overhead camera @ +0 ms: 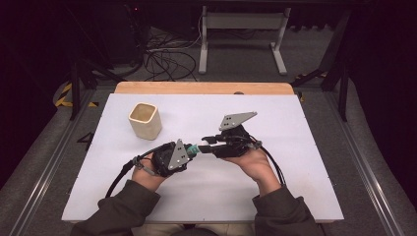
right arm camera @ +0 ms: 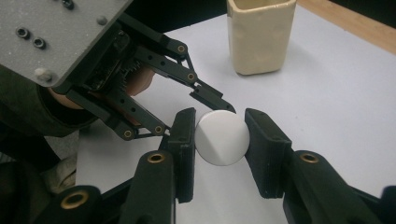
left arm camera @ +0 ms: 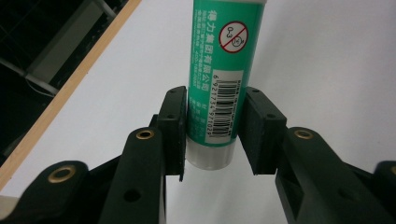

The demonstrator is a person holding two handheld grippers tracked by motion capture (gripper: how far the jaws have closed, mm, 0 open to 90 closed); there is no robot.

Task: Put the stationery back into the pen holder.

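Observation:
A green glue stick with a barcode label is clamped near its white base between the pads of my left gripper. In the high view the glue stick lies level between my left gripper and my right gripper, just above the white table. The right gripper view looks end-on at the stick's round white cap. My right gripper is shut on that cap, a pad touching each side. The left gripper faces it from behind the cap.
A cream square cup stands upright at the back left of the white tabletop, also seen as the cup beyond the jaws. A wooden edge borders the far side. Cables and a metal frame lie on the floor beyond.

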